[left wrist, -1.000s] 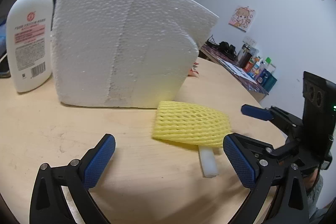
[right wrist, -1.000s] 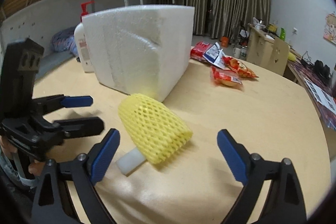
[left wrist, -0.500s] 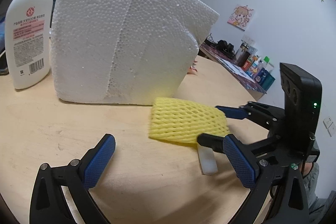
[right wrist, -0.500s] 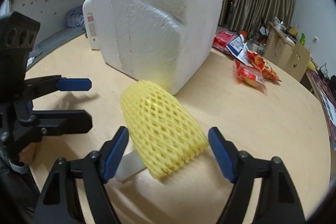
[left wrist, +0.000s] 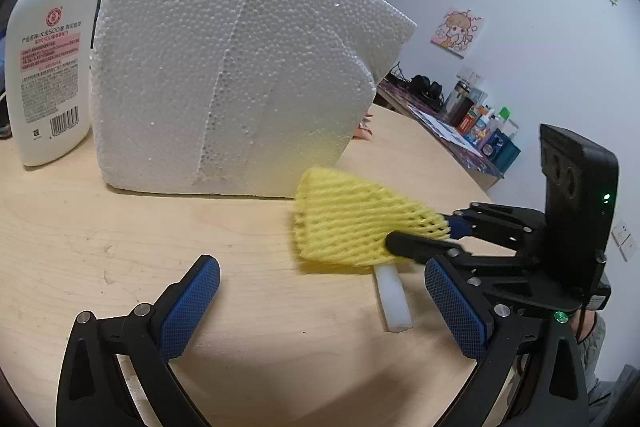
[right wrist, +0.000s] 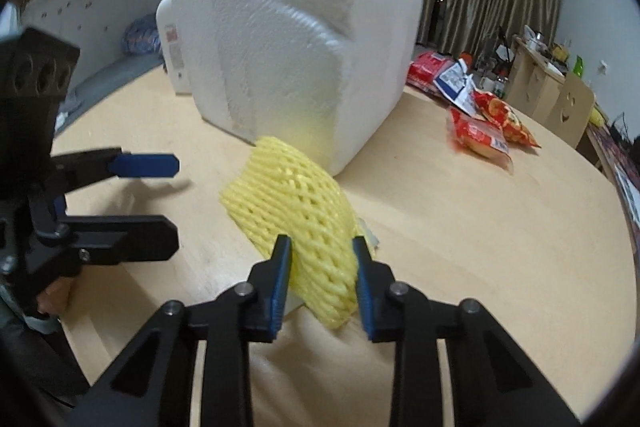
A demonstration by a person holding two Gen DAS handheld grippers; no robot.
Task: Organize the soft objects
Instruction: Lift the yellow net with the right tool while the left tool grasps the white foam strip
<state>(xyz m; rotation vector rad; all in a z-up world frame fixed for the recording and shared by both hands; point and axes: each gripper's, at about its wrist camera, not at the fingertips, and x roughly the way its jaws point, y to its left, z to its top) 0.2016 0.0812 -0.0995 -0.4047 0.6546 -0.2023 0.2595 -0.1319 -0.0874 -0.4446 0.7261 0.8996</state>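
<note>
Two grippers face the yellow net [right wrist: 296, 211], which lies on the table [right wrist: 460, 227] just near of the foam block [right wrist: 304, 39]. The right gripper [right wrist: 320, 275] has just been closing and now pinches the net's near end, pads pressing both sides. The net's long axis runs away toward the block. The left gripper [left wrist: 320, 307] stands spread, empty, left of the net. A white stick [left wrist: 394, 303] lies partly under the net.

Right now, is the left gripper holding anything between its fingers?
No. In the left wrist view the left gripper stands wide open over bare table, while the yellow foam net sits in the right gripper.
</note>
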